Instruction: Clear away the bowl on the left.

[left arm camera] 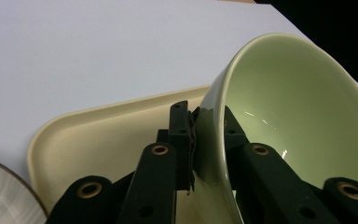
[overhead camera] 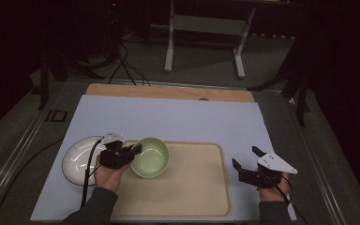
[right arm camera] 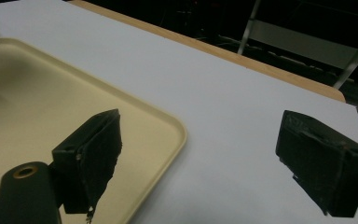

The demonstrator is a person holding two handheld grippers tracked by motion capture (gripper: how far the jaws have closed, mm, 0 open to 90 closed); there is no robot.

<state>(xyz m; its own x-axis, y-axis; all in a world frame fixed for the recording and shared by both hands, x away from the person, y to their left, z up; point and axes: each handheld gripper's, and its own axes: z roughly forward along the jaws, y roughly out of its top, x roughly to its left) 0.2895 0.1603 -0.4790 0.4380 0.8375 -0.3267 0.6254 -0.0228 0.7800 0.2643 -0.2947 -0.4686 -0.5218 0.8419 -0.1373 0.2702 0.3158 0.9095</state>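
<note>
White covers the big table (overhead camera: 178, 117), and a tan tray (overhead camera: 197, 187) lies on it. The green bowl (overhead camera: 151, 157) sits tilted at the tray's far left corner, next to a white plate (overhead camera: 77, 159). The left gripper (overhead camera: 133, 151) pinches the bowl's rim, one jaw inside and one outside. The right gripper (overhead camera: 246, 157) waits wide open and empty, beside the tray. To do this well, I think, hold tight and move the bowl slowly, so it does not slip or bump the plate.
</note>
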